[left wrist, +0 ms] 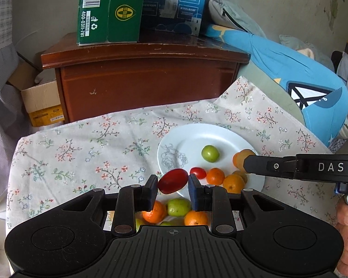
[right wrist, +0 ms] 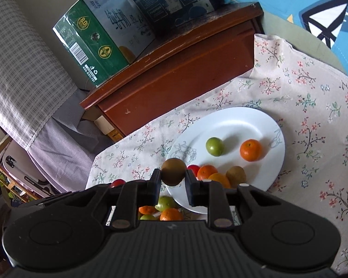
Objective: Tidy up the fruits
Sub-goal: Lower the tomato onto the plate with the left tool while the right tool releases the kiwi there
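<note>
Both cams ride right behind their own fingers and look forward and down at the floral cloth (left wrist: 81, 153) from close up. The left wrist view faces the wooden cabinet (left wrist: 146, 81) square on, with the white plate (left wrist: 188, 139) a bit right of center. The right wrist view is rolled, so the same cabinet (right wrist: 185, 69) runs diagonally. The 2 views share the plate (right wrist: 239, 120), the cloth (right wrist: 313, 115), the cabinet and the green box (left wrist: 109, 11) (right wrist: 90, 44) on it.

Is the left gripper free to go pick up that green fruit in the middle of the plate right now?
Probably not yet. The left gripper is already shut on a red tomato. Nothing blocks the path to the green fruit on the plate, so it must drop the tomato first.
</note>
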